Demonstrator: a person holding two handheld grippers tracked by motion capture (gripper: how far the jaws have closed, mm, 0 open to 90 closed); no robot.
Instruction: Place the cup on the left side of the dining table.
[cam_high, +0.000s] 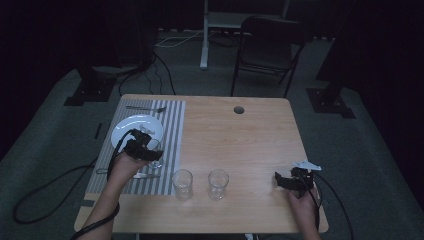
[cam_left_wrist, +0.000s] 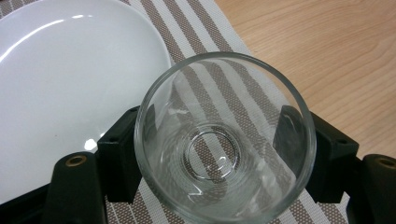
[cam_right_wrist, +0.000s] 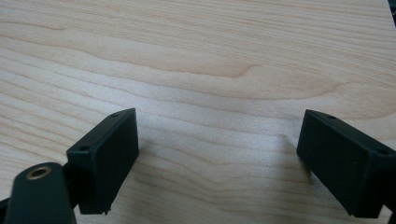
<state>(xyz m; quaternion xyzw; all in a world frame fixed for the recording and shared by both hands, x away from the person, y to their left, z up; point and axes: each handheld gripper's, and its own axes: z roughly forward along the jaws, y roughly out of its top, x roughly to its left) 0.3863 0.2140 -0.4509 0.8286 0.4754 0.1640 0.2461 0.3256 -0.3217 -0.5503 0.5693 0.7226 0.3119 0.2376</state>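
A clear empty glass stands between the two black jaws of my left gripper, which press on its sides, so the gripper is shut on it. Seen from the high view, this glass is over the striped placemat, just right of the white plate. In the left gripper view the plate lies at the left, close to the glass. My right gripper is at the table's front right, open, with nothing but bare wood between its jaws.
Two more empty glasses stand on the wooden table near its front edge. A fork lies at the far end of the placemat and another utensil at its near end. A chair stands beyond the table.
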